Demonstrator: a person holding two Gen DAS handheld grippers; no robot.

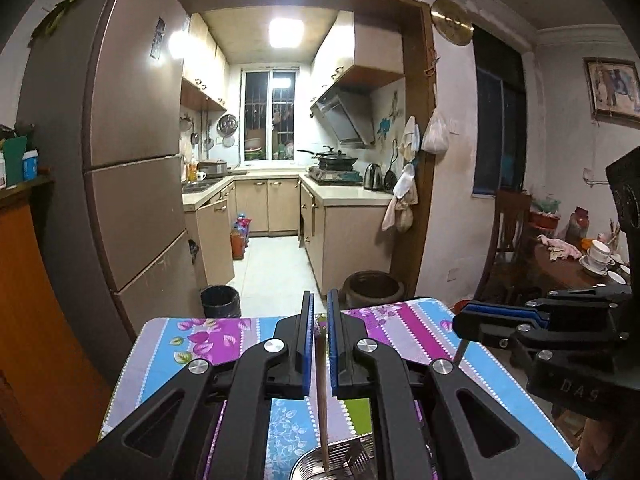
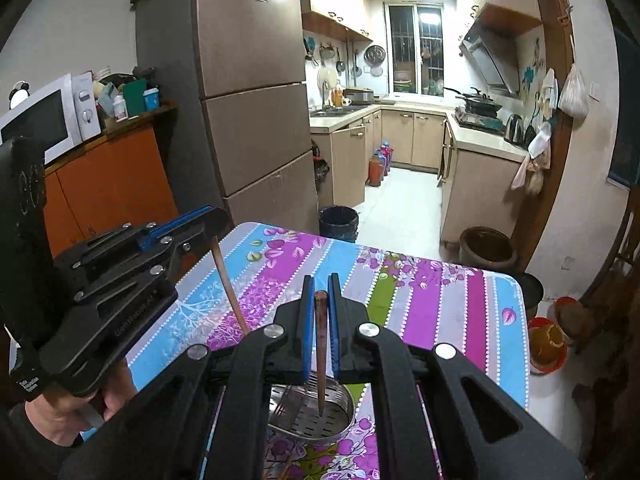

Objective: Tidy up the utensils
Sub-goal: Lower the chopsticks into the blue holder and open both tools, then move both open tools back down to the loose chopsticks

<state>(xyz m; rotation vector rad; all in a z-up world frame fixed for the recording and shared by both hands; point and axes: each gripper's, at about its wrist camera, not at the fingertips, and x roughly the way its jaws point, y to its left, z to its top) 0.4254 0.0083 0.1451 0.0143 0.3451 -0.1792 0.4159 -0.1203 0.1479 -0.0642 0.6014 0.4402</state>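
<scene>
My left gripper (image 1: 319, 312) is shut on a brown wooden chopstick (image 1: 322, 396) that hangs point down over a round steel utensil holder (image 1: 310, 465) with a fork (image 1: 354, 458) in it. My right gripper (image 2: 320, 294) is shut on a second, darker chopstick (image 2: 320, 352), its tip down inside the same steel holder (image 2: 316, 420), beside a fork (image 2: 286, 402). The left gripper (image 2: 192, 226) shows at the left of the right wrist view with its chopstick (image 2: 230, 290). The right gripper (image 1: 480, 316) shows at the right of the left wrist view.
The holder stands on a table with a floral striped cloth (image 2: 440, 312). Beyond it are a black waste bin (image 2: 338, 224), a dark clay pot (image 2: 486, 248), a tall brown fridge (image 2: 252, 88) and an orange cabinet (image 2: 108, 184) with a microwave (image 2: 44, 120). A side table (image 1: 576, 268) holds cups.
</scene>
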